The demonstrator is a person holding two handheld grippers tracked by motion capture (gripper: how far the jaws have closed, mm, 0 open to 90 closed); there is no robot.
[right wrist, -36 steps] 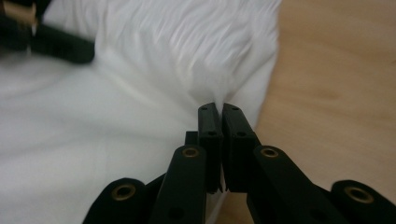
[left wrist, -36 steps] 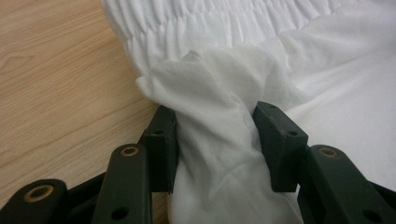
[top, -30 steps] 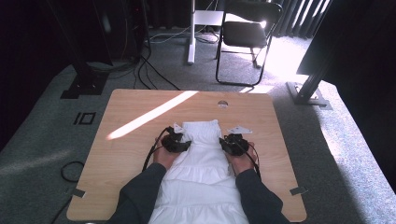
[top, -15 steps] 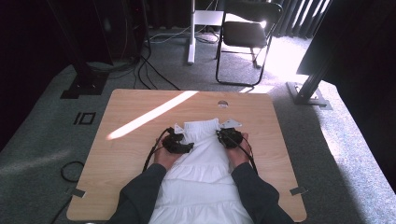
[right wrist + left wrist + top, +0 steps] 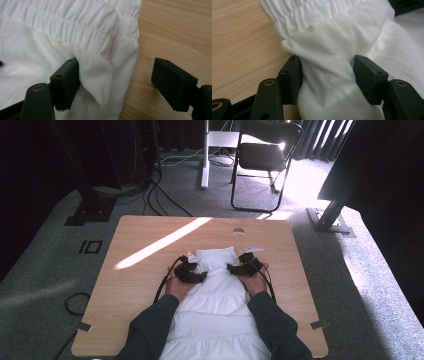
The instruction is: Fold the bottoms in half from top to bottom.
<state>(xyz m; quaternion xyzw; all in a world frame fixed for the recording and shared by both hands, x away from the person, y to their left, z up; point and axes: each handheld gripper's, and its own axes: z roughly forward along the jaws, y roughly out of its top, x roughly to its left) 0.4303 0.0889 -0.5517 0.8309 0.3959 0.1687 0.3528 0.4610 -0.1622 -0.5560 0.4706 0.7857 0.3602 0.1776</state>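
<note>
One white garment [image 5: 215, 305] lies flat on one wooden table [image 5: 135, 240], between two grippers. The left gripper [image 5: 327, 75] has a bunched fold of cloth between its jaws, which have just eased slightly. The right gripper [image 5: 117, 82] has just sprung open, with the cloth's edge loose between its jaws.

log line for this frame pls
left gripper: jaws around bunched white garment | right gripper: jaws just opened, straddling garment edge | table

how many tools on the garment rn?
2. Left tool sits at the white garment left edge, cloth bunched between its jaws. Right tool sits at the right edge near the waistband, jaws just opened, one pad on wood.
</note>
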